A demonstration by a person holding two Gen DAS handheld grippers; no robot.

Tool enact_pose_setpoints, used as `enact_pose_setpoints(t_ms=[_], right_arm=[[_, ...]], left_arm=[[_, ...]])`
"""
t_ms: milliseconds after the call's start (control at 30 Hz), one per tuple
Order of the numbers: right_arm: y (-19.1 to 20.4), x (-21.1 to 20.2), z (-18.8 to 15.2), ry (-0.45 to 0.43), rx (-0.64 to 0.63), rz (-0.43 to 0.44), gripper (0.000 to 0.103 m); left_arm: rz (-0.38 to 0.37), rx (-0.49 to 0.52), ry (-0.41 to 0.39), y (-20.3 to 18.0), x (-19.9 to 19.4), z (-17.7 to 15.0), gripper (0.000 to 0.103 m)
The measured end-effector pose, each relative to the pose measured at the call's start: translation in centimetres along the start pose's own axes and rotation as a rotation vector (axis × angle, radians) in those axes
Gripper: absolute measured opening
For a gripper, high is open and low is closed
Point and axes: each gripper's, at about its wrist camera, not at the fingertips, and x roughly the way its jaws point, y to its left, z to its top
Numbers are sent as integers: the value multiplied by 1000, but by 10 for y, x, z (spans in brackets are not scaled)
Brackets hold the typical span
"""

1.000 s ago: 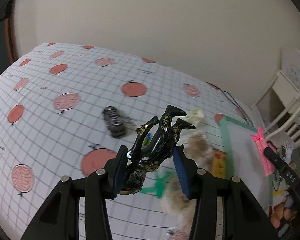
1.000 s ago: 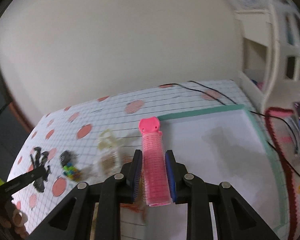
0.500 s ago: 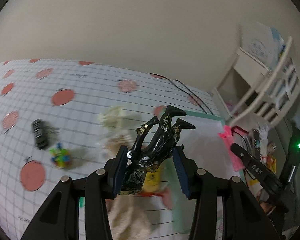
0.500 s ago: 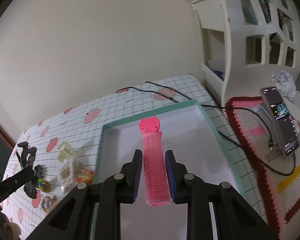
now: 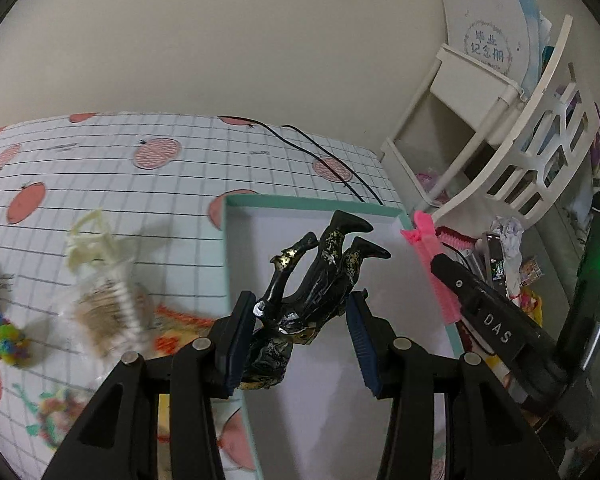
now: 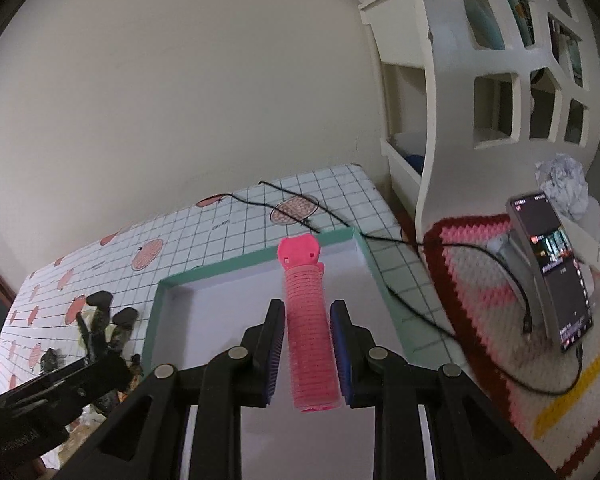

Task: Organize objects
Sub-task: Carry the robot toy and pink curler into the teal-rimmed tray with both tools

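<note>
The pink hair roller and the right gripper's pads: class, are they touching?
Touching. The right wrist view shows the pink hair roller pinched between both blue pads of the right gripper, no gap.

The left gripper (image 5: 300, 332) has black arms and blue pads (image 5: 238, 342). Its two fingers are spread fairly wide. A black and gold toy figure (image 5: 316, 280) sits between them, upside down, pressed to the left pad, with a gap by the right pad. The right gripper (image 6: 307, 350) looks the same, with black arms and blue pads (image 6: 275, 350). Its fingers squeeze close on a pink hair roller (image 6: 308, 320), which points straight ahead. Each gripper can be seen at the edge of the other one's camera.
</note>
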Motion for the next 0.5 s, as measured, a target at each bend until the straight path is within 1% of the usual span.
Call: enact_pose_setpoints(t_ms=[167,300,400,500], right_arm=[[-8,12,3,-3,32,11,25],[-9,19,4,-3,21,10,25],[-10,24,3,4,26,14,25],[-7,29,1,13,13,15,25]], left_arm=[[14,-3,3,-8,19,11,48],[12,-29,7,-9,30,14,48],[29,-26,23,-11,40,17,48],[34,-47,34,-9,50,19,48]])
